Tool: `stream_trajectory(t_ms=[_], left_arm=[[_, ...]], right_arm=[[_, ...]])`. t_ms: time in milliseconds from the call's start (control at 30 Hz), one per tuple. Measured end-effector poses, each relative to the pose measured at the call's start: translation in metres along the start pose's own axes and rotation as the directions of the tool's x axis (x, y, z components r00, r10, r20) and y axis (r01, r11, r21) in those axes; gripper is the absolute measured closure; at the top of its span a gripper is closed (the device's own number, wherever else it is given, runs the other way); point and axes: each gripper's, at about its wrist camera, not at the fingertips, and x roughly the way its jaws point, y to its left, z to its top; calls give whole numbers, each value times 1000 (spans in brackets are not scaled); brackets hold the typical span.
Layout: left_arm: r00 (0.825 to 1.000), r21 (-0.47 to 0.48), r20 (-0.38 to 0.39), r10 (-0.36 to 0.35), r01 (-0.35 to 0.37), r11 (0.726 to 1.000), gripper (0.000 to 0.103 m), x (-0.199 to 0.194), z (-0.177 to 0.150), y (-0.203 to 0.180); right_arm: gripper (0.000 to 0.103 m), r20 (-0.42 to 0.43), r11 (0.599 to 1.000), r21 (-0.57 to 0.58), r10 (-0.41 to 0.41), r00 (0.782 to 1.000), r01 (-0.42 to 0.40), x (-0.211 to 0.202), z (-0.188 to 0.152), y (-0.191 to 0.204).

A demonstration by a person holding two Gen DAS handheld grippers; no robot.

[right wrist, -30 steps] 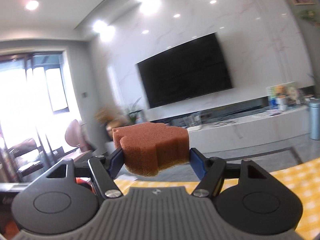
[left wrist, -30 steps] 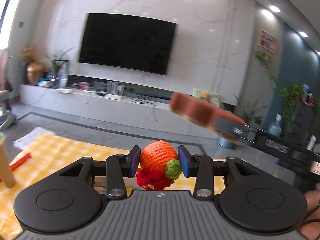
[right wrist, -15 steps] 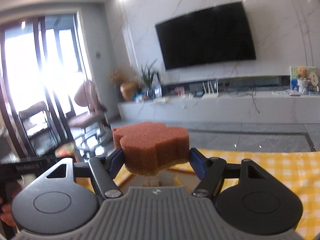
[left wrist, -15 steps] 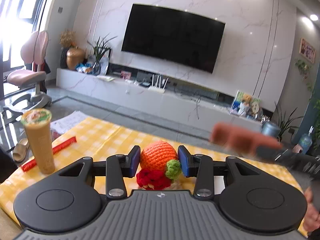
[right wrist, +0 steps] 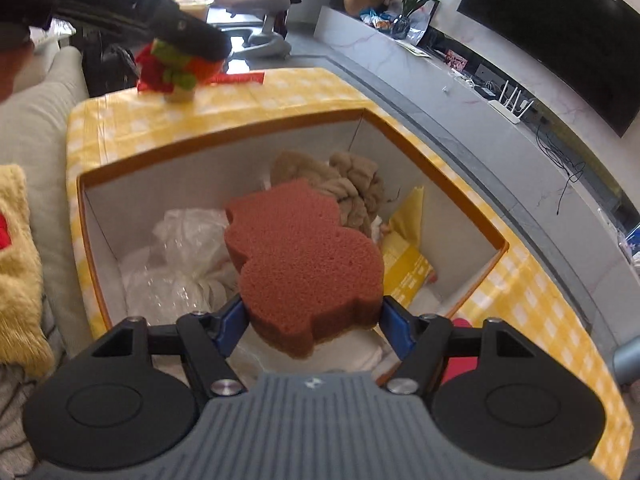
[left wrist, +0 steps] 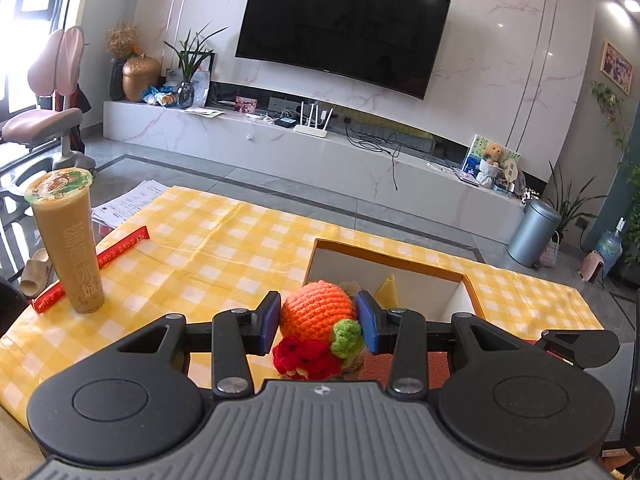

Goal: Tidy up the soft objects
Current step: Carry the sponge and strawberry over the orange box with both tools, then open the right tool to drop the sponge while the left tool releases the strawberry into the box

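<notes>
My left gripper (left wrist: 317, 322) is shut on an orange crocheted toy (left wrist: 316, 312) with red and green bits, held above the yellow checked table, near the white box (left wrist: 344, 264). It also shows at the top left of the right wrist view (right wrist: 176, 66). My right gripper (right wrist: 312, 316) is shut on a brown shaped sponge (right wrist: 304, 264) and holds it over the open box (right wrist: 224, 140). Inside the box lie a beige cloth (right wrist: 352, 188), a white plastic bag (right wrist: 184, 256) and a yellow packet (right wrist: 408, 248).
A tall cup of milk tea (left wrist: 66, 236) and a red wrapped stick (left wrist: 92, 268) stand on the table's left part. A grey sofa (right wrist: 40, 128) with a yellow plush cushion (right wrist: 16, 272) lies beside the table. A TV wall and cabinet are far behind.
Both grippers have tilted down from the room toward the table. The right gripper with the sponge has come over the open box. The left gripper has lowered near the box.
</notes>
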Motion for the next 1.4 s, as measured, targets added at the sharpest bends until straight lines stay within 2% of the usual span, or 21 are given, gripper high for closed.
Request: stream_trajectory(t_ms=[100, 200, 333, 500, 633, 733, 833, 1000, 1167, 1300, 1400], left_arm=[[1000, 14, -7, 0, 1, 1000, 56, 2, 0, -3], [1000, 32, -21, -2, 3, 999, 56, 5, -2, -7], [999, 66, -42, -11, 14, 998, 56, 12, -6, -17], [992, 92, -111, -64, 74, 993, 56, 27, -20, -36], [978, 147, -188, -91, 119, 982, 56, 40, -39, -59], [971, 203, -232, -61, 109, 973, 56, 49, -52, -75], [962, 219, -266, -63, 124, 968, 56, 49, -60, -82], [943, 255, -325, -68, 157, 954, 56, 42, -67, -87], [911, 261, -402, -90, 208, 943, 56, 43, -70, -87], [905, 251, -416, -86, 205, 946, 56, 49, -73, -88], [908, 257, -407, -101, 220, 941, 56, 48, -74, -91]], right_arm=[[32, -5, 1000, 5, -16, 1000, 16, -7, -6, -5], [9, 13, 998, 0, -64, 998, 64, -10, -5, -9], [3, 89, 999, -2, -37, 995, 37, -26, -7, -12], [3, 158, 992, 110, -73, 985, 56, -45, -9, -35], [3, 152, 964, 244, -149, 977, 108, -48, -16, -62], [3, 141, 924, 355, -202, 969, 141, -49, -22, -80], [3, 101, 859, 475, -266, 959, 189, -47, -29, -97], [3, 114, 800, 579, -271, 956, 158, -52, -38, -111], [3, 124, 790, 594, -274, 954, 150, -60, -41, -115], [3, 137, 804, 580, -257, 957, 133, -61, -40, -112], [3, 149, 816, 565, -249, 957, 124, -61, -37, -108]])
